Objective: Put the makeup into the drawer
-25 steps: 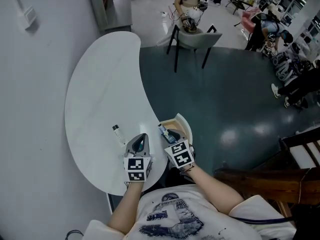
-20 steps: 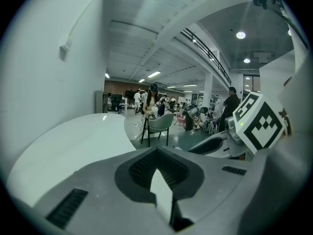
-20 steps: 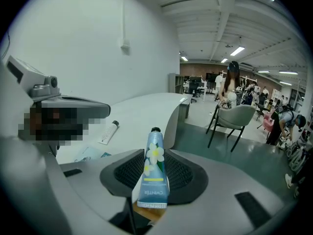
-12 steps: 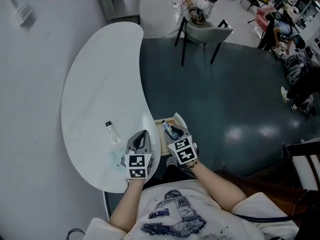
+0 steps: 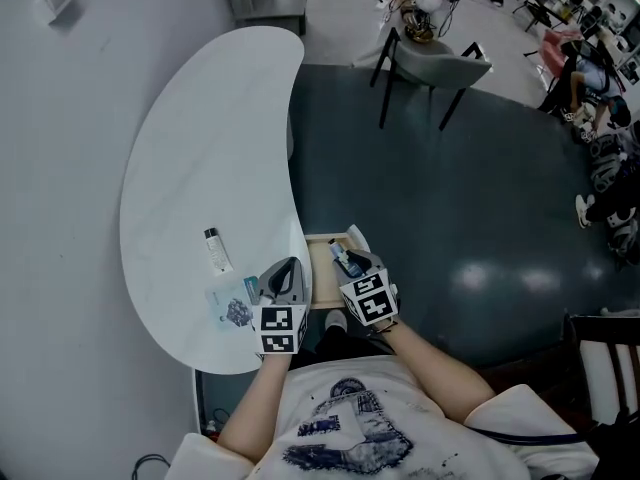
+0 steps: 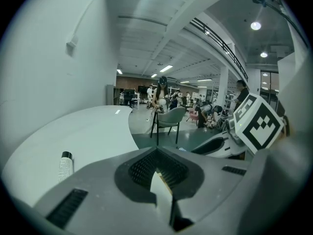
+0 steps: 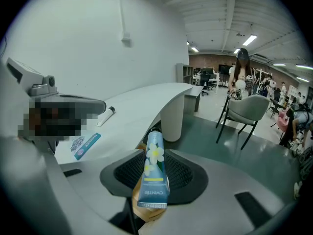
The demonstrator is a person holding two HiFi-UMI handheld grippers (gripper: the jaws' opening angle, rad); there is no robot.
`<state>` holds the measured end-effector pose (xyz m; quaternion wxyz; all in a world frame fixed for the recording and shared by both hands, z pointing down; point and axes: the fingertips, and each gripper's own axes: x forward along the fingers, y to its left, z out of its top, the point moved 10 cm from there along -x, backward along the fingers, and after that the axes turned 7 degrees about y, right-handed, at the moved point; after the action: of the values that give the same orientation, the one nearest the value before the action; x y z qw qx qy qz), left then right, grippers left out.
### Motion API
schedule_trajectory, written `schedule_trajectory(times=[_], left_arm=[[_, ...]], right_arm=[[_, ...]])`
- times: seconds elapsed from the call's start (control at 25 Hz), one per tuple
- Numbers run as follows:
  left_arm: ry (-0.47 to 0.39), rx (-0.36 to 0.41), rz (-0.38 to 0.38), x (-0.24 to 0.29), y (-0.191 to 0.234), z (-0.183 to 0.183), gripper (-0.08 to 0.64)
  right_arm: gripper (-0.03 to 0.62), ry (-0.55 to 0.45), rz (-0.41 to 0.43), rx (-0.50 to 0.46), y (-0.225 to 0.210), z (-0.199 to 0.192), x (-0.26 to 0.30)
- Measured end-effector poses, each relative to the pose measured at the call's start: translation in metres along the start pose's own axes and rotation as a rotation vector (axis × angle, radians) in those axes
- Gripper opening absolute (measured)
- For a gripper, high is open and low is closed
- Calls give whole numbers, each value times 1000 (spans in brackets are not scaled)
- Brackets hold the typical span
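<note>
**Right gripper** [image 7: 154, 182]: the jaws are closed on a blue, flower-printed tube [image 7: 153, 173]. They pinch it near its flat crimped end, so the cap end points away from you. In the head view your right gripper [image 5: 350, 265] hangs over the open drawer [image 5: 320, 273], which is pulled out at the inner edge of the table [image 5: 200, 148]. The tube [image 5: 343, 256] sits above the drawer's inside and, by the look of it, is not yet laid down.

**Left gripper** [image 6: 164, 192]: the jaws are together with nothing between them. In the head view your left gripper [image 5: 285, 276] is low over the table edge, just beside the drawer.

**Handling:** the tube is probably light, soft-walled and smooth. It may squash or swing in a narrow pinch, so hold it across the flat width of the body, never on the round cap. Let it go low inside the drawer.

**Left on the table:**
- A white tube [image 5: 215, 251] with a dark cap lies beyond your left gripper. It will likely roll, so close across its middle.
- A flat packet [image 5: 236, 311] lies near your left gripper. It looks thin and limp, so take it by an edge.

**Background:** a chair [image 5: 435, 63] stands well apart on the floor.
</note>
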<state>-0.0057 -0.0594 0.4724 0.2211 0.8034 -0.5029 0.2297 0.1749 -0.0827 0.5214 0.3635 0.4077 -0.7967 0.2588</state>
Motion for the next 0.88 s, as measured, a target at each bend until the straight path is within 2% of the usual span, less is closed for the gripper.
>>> schedule_trajectory(times=[0.56, 0.88], left_arm=[[31, -13, 59, 20, -7, -19, 46], [61, -9, 54, 34, -3, -28, 46]], right_arm=[[143, 75, 79, 33, -7, -28, 45], [143, 95, 95, 61, -12, -33, 71]])
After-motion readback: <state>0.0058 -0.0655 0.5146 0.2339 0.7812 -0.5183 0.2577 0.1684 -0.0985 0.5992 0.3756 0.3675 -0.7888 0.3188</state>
